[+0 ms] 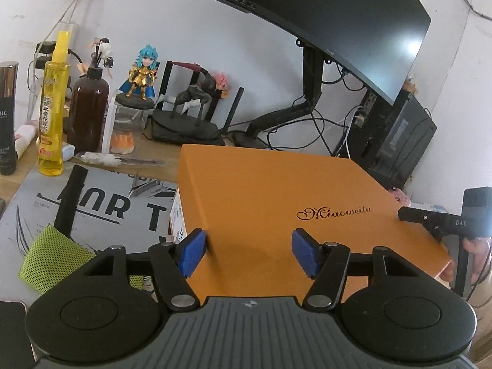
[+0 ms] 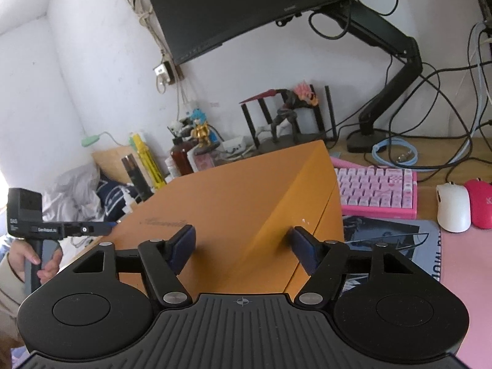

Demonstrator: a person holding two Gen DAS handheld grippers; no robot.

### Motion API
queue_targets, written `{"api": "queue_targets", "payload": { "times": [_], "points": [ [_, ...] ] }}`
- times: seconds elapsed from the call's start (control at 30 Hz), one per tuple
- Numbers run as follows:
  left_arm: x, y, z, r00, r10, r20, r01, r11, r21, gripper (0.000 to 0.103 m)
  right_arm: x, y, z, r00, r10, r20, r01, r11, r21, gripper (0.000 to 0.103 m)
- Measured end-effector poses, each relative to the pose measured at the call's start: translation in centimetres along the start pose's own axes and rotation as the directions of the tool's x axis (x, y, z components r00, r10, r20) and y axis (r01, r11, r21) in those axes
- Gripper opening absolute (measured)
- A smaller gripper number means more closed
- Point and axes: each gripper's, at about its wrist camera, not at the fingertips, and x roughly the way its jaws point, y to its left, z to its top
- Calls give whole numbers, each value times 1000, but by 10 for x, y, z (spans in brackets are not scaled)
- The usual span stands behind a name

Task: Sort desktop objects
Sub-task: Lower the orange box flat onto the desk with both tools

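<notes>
A large orange box (image 1: 276,215) with dark script lettering lies on the desk and fills the middle of both views; it also shows in the right wrist view (image 2: 233,215). My left gripper (image 1: 249,252) is open, its blue pads (image 1: 193,250) spread just above the box's near edge. My right gripper (image 2: 243,246) is open too, its pads (image 2: 304,247) spread over the box's opposite end, near its corner edge. Each gripper appears in the other's view: the right one (image 1: 442,218) at the far right, the left one (image 2: 61,230) at the far left.
A yellow bottle (image 1: 52,117), brown bottle (image 1: 87,110), figurines (image 1: 141,73) and a router (image 1: 184,126) line the back. A monitor (image 1: 323,18) hangs overhead on an arm. A pink keyboard (image 2: 378,190), white mouse (image 2: 452,206) and pink mouse (image 2: 479,203) lie right. A green mesh item (image 1: 52,261) lies left.
</notes>
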Motion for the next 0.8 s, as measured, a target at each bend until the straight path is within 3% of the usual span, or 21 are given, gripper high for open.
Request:
{"api": "queue_targets", "payload": {
  "times": [0.17,0.33,0.8],
  "points": [
    [-2,-3,1,1000,5,15,-5,1000,-13,70,-2,-3,-2,1000,5,14,-5,1000,14,72],
    [-3,-9,2,999,-6,35,6,1000,-16,78,-3,-2,-2,1000,-5,26,5,1000,26,72],
    [-5,-21,11,999,-4,46,3,1000,24,78,1,-15,-13,1000,-4,30,2,996,88,72]
  ]
}}
